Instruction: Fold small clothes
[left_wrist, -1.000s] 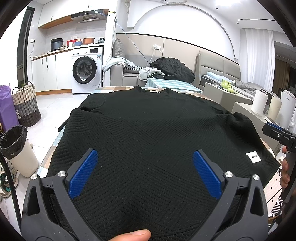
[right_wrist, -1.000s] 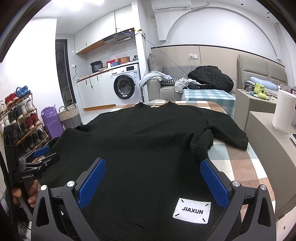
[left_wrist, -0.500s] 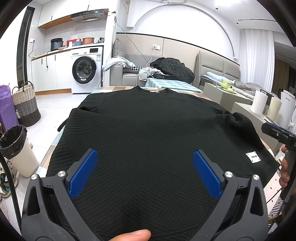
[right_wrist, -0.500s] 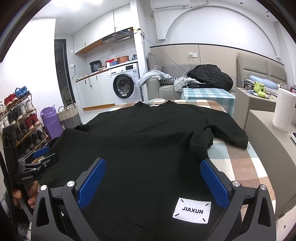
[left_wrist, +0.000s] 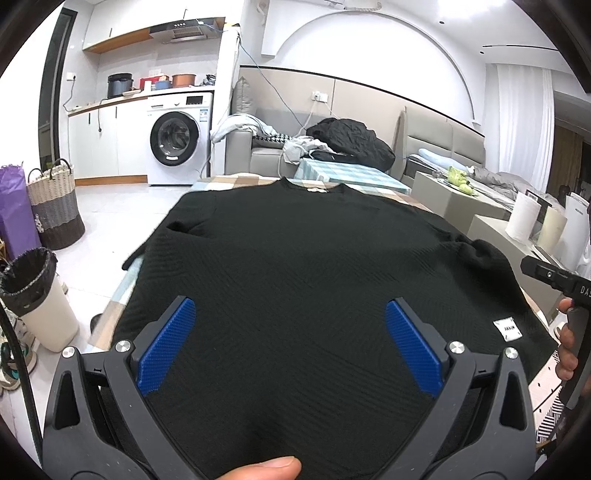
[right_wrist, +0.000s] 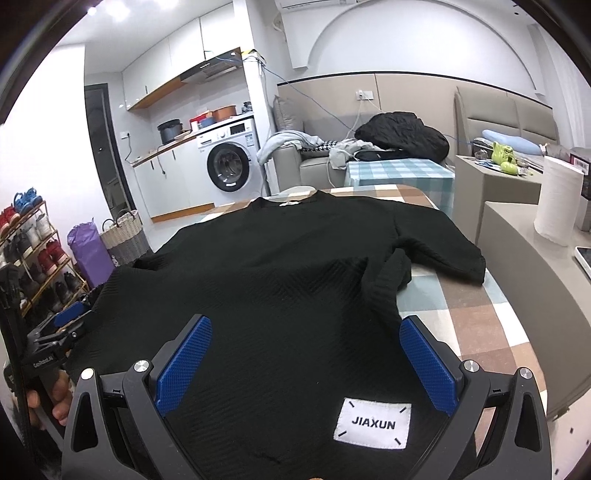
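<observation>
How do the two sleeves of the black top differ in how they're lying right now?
The right sleeve lies spread on the checked tablecloth, though a folded flap bunches up beside it; the left sleeve sits at the table's edge, partly drooping over it. The right sleeve's cuff edge shows fully; the left's is mostly hidden. Both are short, black and textured.

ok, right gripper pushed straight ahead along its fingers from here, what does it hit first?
Most likely the black sweater: it fills the space between and ahead of the open right gripper, with the JIAXUN label near its base. Whether the fingers would dig into the fabric or skim just above it can't be judged from this view.
</observation>
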